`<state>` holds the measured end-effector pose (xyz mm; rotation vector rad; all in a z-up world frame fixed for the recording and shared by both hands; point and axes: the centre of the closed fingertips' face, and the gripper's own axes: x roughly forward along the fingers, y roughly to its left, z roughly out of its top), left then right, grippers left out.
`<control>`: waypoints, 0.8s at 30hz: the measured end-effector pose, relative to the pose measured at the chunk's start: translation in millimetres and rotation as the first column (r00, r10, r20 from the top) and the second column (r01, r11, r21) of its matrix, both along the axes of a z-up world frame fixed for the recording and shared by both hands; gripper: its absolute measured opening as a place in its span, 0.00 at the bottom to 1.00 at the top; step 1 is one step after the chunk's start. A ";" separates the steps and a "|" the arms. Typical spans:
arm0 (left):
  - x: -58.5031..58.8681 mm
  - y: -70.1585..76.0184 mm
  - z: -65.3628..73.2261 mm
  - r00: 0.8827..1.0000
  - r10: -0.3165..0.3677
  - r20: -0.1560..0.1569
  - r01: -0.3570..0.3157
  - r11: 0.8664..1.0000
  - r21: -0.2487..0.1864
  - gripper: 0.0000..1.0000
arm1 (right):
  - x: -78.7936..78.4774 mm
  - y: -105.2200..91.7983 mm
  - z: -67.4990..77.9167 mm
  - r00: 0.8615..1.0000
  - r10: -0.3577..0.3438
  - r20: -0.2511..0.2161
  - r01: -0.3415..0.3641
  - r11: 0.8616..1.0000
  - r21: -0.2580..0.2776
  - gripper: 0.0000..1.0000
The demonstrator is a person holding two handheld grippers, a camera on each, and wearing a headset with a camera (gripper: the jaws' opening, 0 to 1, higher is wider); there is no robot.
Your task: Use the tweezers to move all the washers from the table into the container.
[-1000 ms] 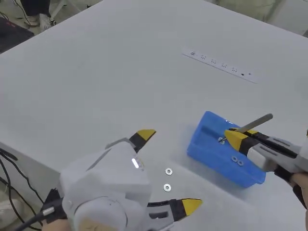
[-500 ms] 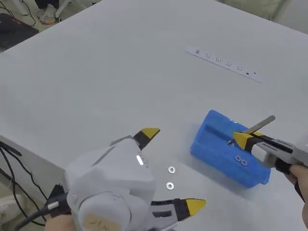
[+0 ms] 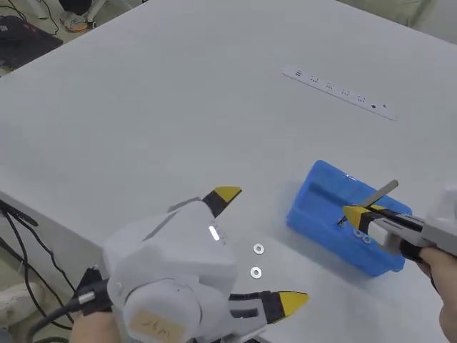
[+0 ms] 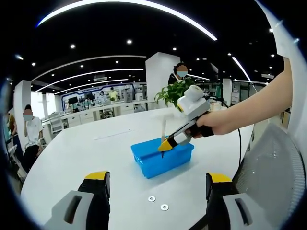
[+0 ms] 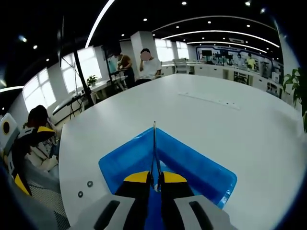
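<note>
My right gripper (image 3: 355, 214) is clamped on the tweezers (image 3: 383, 189), which point down into the blue container (image 3: 318, 189). Two washers (image 3: 258, 249) lie on the table (image 3: 143, 107) just beside the container, between the wide-apart jaws of my left gripper (image 4: 158, 176). A power strip (image 3: 339, 91) sits well beyond, with broad white tabletop between. The table edge runs close on my left, cables (image 3: 16, 232) hanging below it.
</note>
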<state>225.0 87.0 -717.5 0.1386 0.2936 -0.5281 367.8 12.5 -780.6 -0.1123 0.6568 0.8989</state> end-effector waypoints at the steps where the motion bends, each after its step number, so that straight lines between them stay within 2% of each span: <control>1: 0.0 0.1 0.0 1.000 0.000 -0.001 0.000 1.000 -0.001 0.83 | -0.1 -0.4 -0.6 1.000 0.000 0.000 0.000 1.000 -0.003 0.04; 16: -0.6 0.9 0.4 1.000 0.004 -0.002 -0.004 1.000 0.005 0.83 | -1.7 -8.7 -6.4 1.000 -0.006 -0.001 0.006 0.999 -0.035 0.05; 20: -0.7 0.5 0.6 1.000 0.003 -0.002 -0.003 1.000 0.006 0.83 | -0.1 -10.4 -3.6 1.000 -0.017 0.013 0.017 0.999 -0.030 0.05; 24: -0.6 0.3 0.8 1.000 0.004 -0.002 -0.004 1.000 0.006 0.83 | -0.2 -11.0 5.3 0.999 -0.021 0.031 0.021 1.000 -0.013 0.05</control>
